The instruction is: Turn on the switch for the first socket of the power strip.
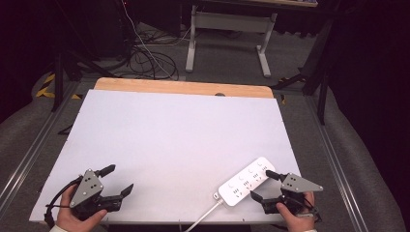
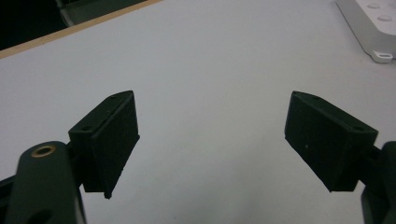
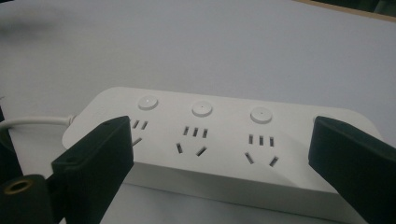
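A white power strip (image 1: 244,182) with several sockets and round buttons lies at the table's front right, its white cable (image 1: 203,216) running off the front edge. My right gripper (image 1: 261,185) is open just in front of it, jaws spread along its length; the strip (image 3: 219,140) lies close ahead between them, apart from both. My left gripper (image 1: 120,180) is open at the front left over bare table, nothing between its jaws (image 2: 212,135). One end of the strip (image 2: 369,25) peeks in at the top right of the left gripper view.
The white table top (image 1: 174,140) has a wooden strip (image 1: 183,87) along its far edge. Beyond it stand a desk frame (image 1: 229,29) and loose cables (image 1: 150,60) on the floor. Metal rails (image 1: 26,154) run along both sides.
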Tool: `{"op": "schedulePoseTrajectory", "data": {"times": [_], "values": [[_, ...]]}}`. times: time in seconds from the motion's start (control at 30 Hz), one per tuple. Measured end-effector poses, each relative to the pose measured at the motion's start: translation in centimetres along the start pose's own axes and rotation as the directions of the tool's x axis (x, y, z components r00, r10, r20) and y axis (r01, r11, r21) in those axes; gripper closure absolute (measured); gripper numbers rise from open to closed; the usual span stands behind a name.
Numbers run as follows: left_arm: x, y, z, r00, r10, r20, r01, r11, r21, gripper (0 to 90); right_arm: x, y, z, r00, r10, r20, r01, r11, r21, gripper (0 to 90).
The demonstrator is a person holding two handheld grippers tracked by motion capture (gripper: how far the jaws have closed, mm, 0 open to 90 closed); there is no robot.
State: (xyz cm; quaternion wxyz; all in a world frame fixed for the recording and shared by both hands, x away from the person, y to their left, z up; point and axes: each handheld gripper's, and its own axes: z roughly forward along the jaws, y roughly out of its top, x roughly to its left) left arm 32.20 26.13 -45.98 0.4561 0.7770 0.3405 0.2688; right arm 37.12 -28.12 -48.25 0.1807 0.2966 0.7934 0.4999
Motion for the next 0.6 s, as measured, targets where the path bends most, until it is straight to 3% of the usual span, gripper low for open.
{"op": "schedulePoseTrajectory", "data": {"times": [0.27, 0.6], "values": [[-0.04, 0.01, -0.11, 0.9998, -0.018, 0.007, 0.018, 0.9997, -0.017, 18.2, 0.13, 0.19, -0.13, 1.0, 0.002, 0.003, -0.002, 1.0, -0.009, 8.4], [-0.01, -0.02, -0.03, 0.9999, -0.001, -0.016, 0.001, 1.0, -0.005, 17.8, 0.29, 0.36, -0.41, 0.9996, 0.017, 0.021, -0.017, 1.0, -0.008, 11.3]]}}
